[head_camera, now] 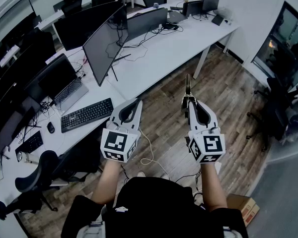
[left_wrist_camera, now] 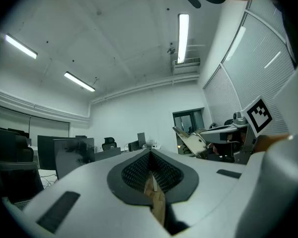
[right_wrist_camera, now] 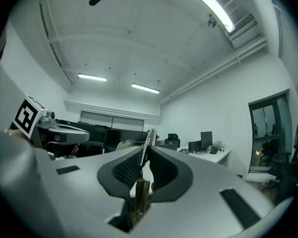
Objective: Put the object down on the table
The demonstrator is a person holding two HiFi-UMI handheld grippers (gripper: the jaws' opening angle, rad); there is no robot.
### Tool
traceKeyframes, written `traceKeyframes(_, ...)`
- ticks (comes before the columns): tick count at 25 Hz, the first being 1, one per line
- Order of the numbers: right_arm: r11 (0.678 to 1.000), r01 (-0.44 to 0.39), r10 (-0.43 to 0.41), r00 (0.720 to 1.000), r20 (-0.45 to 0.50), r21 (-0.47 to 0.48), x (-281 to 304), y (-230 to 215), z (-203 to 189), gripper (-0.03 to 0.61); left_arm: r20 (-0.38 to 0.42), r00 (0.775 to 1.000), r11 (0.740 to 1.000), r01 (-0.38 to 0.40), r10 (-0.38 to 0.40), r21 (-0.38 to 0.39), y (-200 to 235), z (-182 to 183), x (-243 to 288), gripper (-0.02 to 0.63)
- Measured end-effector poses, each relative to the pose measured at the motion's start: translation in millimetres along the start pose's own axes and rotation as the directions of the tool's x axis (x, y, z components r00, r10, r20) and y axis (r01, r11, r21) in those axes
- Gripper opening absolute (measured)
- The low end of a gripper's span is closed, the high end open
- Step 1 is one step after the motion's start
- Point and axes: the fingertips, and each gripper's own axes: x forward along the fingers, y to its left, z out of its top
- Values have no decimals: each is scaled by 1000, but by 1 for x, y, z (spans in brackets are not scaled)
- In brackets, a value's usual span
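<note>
Thin flat object (head_camera: 187, 86), clamped edge-on in right gripper (head_camera: 189, 100), evidently for carrying to table (head_camera: 159, 53) at eleven o'clock; left gripper (head_camera: 137, 103) closed, empty.

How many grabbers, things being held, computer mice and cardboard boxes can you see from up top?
Grippers: 2, the left gripper and the right gripper
Held metal piece: 1, in the right gripper
Computer mouse: 1, on the desk
Cardboard box: 1, on the floor
Total: 5
</note>
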Motion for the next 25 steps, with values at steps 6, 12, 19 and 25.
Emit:
traceKeyframes(6,999,-12,12,1000,7,38,-9,-13,0,48,-6,1000,1000,-8,8,4,-13,3,4,14)
traceKeyframes(12,998,-33,33,999,13,49,-29,-30,-8,48,-15,1000,1000,-18,18,13,-43,-3,2,14)
traceKeyframes(19,997,-50,50,999,5,51,-43,-46,-17,48,-30,999,1000,-27,27,4,-68,-11,6,14)
traceKeyframes(25,997,-58,58,998,12,42,-40,-57,-16,48,-22,999,1000,-31,31,4,-72,-9,18,14)
